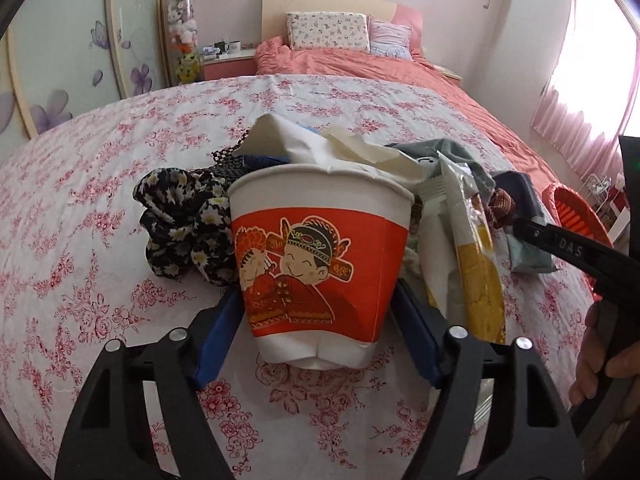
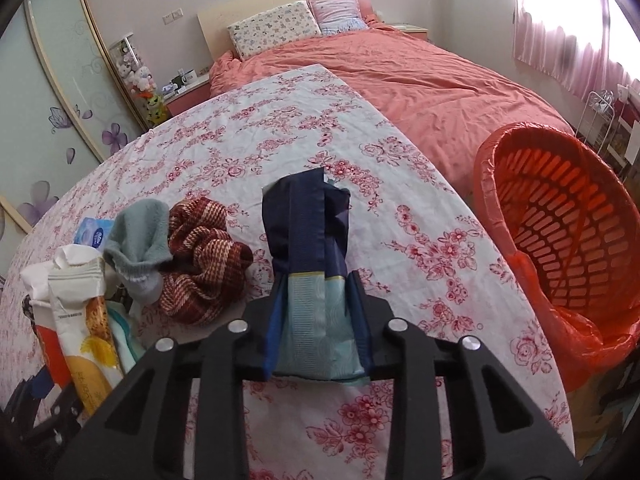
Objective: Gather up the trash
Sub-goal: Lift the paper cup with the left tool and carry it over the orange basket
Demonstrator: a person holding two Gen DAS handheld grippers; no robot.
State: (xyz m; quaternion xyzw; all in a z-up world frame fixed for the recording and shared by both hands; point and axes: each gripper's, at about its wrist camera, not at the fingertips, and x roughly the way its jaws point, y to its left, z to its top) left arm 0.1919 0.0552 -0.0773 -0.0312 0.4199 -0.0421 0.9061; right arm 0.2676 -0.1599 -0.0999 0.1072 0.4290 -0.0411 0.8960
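Paper cup (image 1: pixel 320 264) upright on floral cloth (image 1: pixel 100 240), white with red band and cartoon bridal pair, base dented, crumpled paper stuffed in top. Left gripper (image 1: pixel 316 336) straddles cup, blue pads at both sides; firm contact unclear. Right gripper (image 2: pixel 318 320) pinches navy-and-teal packet (image 2: pixel 308 248). Orange basket (image 2: pixel 560 240) beside table edge.
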